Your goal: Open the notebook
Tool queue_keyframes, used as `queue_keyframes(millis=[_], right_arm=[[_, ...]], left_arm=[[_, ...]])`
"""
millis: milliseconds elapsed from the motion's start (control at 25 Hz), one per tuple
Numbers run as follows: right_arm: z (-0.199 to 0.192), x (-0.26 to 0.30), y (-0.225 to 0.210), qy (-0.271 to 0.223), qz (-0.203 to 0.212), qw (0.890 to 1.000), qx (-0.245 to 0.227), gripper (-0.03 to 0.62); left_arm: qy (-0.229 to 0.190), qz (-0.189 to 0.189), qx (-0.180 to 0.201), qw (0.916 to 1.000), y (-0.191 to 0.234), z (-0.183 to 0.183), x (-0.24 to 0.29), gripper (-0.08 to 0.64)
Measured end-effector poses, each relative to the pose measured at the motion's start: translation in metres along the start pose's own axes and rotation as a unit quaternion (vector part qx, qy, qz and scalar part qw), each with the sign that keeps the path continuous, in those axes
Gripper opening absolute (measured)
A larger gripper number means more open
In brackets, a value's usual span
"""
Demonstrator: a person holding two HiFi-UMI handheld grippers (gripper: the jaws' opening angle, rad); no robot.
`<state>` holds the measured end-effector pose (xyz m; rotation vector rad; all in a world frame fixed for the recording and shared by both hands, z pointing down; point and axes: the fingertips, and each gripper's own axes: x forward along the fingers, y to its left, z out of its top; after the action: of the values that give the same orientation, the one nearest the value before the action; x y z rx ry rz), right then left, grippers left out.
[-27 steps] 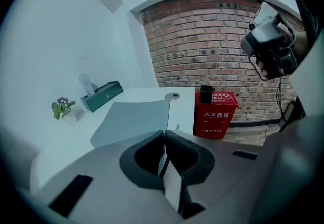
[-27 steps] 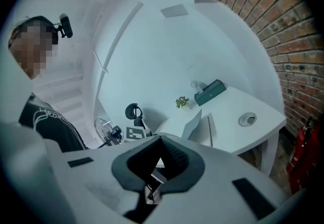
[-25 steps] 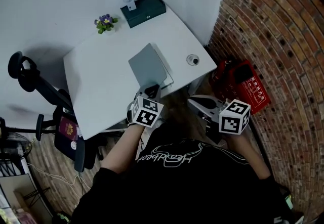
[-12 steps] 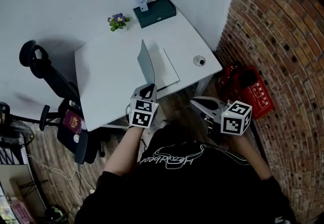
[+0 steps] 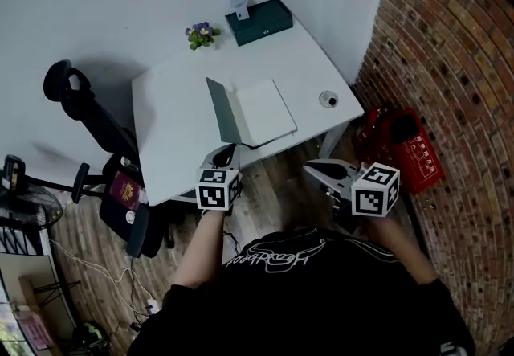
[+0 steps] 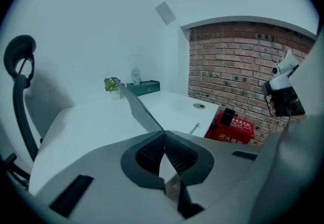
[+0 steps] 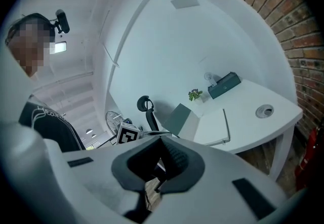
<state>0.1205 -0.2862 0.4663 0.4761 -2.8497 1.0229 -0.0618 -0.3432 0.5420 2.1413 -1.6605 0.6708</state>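
Seen from above, a white counter (image 5: 173, 125) carries a grey notebook (image 5: 265, 112) close to its front edge. At the notebook's left side, the left tongs (image 5: 228, 155) pinch the near edge of its cover (image 5: 223, 112). The cover stands raised, leaning left, and bares a white page. Below and right of the notebook, off the counter, the right tongs (image 5: 312, 169) are pressed together on nothing. The opening looks about half done: the cover is up but not yet laid flat to the notebook's left.

The notebook (image 5: 261, 112) lies half open on the desk (image 5: 173, 109) — grey cover raised (white pages bare).
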Motion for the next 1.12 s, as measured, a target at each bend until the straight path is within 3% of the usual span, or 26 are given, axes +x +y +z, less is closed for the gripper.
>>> queue_keyframes(millis=[320,520,760,920,1120], right_arm=[[-0.01,0.014,0.015,0.009,0.004,1.0,0.018,0.0],[-0.027,0.009,0.032,0.008,-0.008,0.999,0.036,0.0],[-0.056,0.005,0.052,0.015,-0.021,0.998,0.051,0.0],[-0.065,0.006,0.068,0.019,-0.021,0.999,0.033,0.0],[-0.07,0.012,0.093,0.022,-0.023,0.999,-0.003,-0.002]], left_arm=[[0.032,-0.006,-0.062,0.9975,0.016,-0.037,-0.009,0.034],[0.042,-0.011,-0.055,0.9975,0.02,-0.048,-0.02,0.035],[0.021,-0.022,-0.053,0.9981,0.019,-0.053,-0.049,0.037],[0.001,-0.043,-0.045,0.9981,0.004,-0.045,-0.078,0.036],[-0.02,-0.093,-0.038,0.9947,-0.026,-0.039,-0.131,0.035]])
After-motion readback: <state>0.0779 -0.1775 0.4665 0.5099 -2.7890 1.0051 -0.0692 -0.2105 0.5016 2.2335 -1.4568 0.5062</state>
